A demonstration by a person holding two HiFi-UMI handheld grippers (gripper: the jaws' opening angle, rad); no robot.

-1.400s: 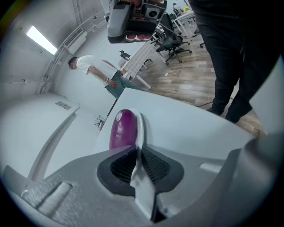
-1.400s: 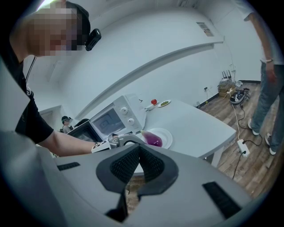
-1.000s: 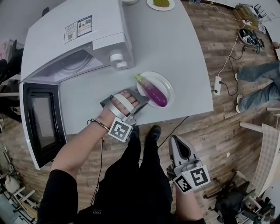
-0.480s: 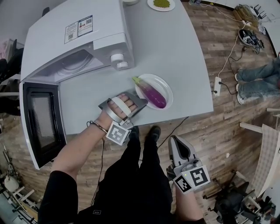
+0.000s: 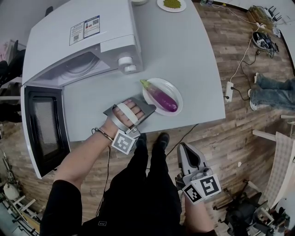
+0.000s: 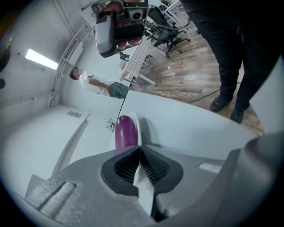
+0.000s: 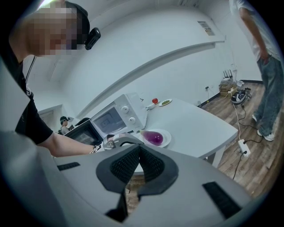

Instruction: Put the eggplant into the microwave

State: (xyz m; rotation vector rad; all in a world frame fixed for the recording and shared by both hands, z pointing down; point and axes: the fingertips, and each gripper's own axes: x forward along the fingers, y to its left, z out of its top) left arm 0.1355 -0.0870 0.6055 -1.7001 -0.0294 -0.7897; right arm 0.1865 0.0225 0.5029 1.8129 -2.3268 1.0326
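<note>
A purple eggplant (image 5: 163, 99) lies on a white plate (image 5: 174, 87) near the table's front edge. In the left gripper view the eggplant (image 6: 125, 131) shows just past the jaws, beside the plate (image 6: 136, 125) seen edge-on. My left gripper (image 5: 148, 107) is at the plate's near-left rim, and its jaws are closing with that rim between the pads (image 6: 126, 166). The white microwave (image 5: 78, 41) stands at the left with its door (image 5: 44, 129) swung open. My right gripper (image 5: 184, 150) hangs shut and empty below the table edge, facing the eggplant (image 7: 154, 137) and the microwave (image 7: 117, 117).
A small plate of green food (image 5: 171, 4) sits at the table's far edge. A power strip (image 5: 228, 90) and cables lie on the wooden floor at the right, near a person's legs (image 5: 276, 92). The grey table (image 5: 184, 50) ends close behind the eggplant's plate.
My left gripper has shifted slightly left and back along the plate's rim, and the plate with the eggplant has nudged a little. The right gripper has stayed still.
</note>
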